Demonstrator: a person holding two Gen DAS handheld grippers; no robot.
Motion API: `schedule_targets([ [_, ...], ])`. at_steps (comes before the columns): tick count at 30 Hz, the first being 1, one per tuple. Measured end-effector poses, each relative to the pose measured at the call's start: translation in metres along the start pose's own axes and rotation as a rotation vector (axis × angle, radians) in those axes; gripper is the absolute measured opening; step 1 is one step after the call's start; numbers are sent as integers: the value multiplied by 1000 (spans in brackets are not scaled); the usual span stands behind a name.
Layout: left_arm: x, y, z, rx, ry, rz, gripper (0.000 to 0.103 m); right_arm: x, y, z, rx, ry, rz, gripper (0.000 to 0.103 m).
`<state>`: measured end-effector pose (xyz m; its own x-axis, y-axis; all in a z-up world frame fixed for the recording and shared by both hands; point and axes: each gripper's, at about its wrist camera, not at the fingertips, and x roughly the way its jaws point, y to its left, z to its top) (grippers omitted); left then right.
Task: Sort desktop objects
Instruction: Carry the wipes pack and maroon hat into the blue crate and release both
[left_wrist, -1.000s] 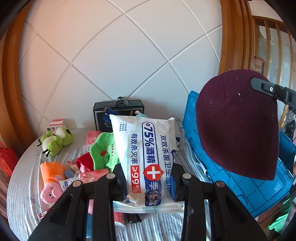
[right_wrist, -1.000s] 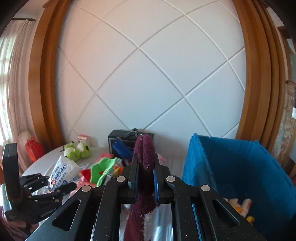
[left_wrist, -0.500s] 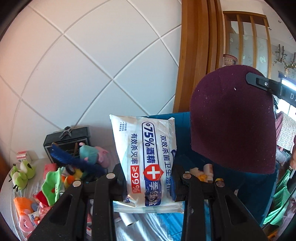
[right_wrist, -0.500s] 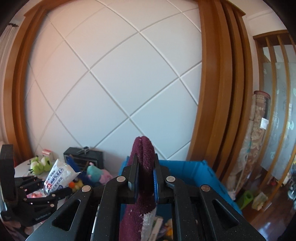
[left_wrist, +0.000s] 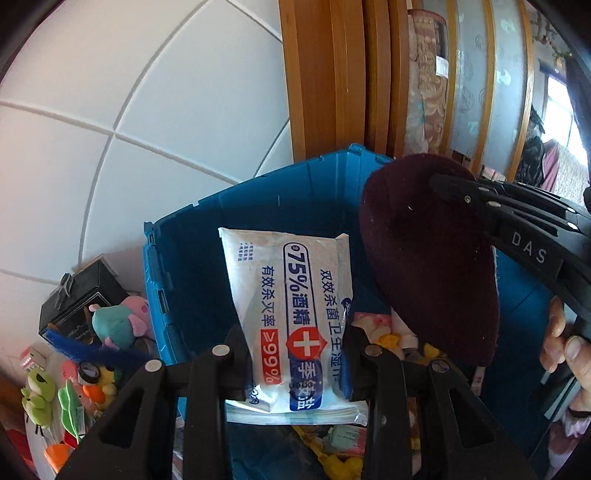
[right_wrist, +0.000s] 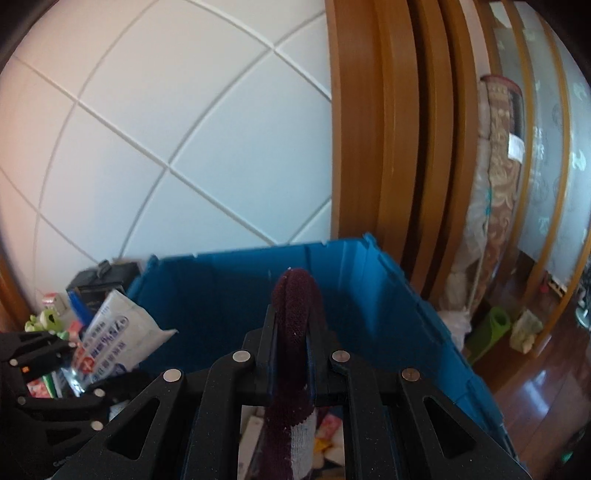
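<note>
**Both grippers clamped and angled downward**

The left gripper (left_wrist: 295, 365) tilts downward, its two black fingers (left_wrist: 236, 354) pressed against the sides of a wet-wipe pack (left_wrist: 291, 317). The right gripper (right_wrist: 291, 354) also points down at a shallower slant, jaws pinched tight on a maroon sock (right_wrist: 295, 332). In the left wrist view, the person's hand (left_wrist: 565, 350) wraps the right gripper's handle at the right edge.

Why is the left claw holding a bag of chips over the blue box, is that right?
Not quite. The left claw holds a pack of alcohol wet wipes, not chips; the left wrist view shows its red cross and 75% label. It is over the blue box.
</note>
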<state>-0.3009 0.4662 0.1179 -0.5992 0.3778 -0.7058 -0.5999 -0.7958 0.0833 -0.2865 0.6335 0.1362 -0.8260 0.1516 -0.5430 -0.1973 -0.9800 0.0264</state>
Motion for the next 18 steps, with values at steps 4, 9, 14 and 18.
schedule_targets([
  [4, 20, 1, 9, -3, 33, 2, 34, 11, -15, -6, 19, 52, -30, 12],
  [9, 39, -3, 18, -8, 87, 59, 45, -4, -16, 0, 15, -44, -69, 13],
  [14, 47, 10, 14, -59, 144, 44, 55, -1, -16, 5, 4, -106, -75, 48],
  [18, 49, 14, 11, -65, 170, 44, 55, 4, -13, 5, -1, -78, -70, 78],
])
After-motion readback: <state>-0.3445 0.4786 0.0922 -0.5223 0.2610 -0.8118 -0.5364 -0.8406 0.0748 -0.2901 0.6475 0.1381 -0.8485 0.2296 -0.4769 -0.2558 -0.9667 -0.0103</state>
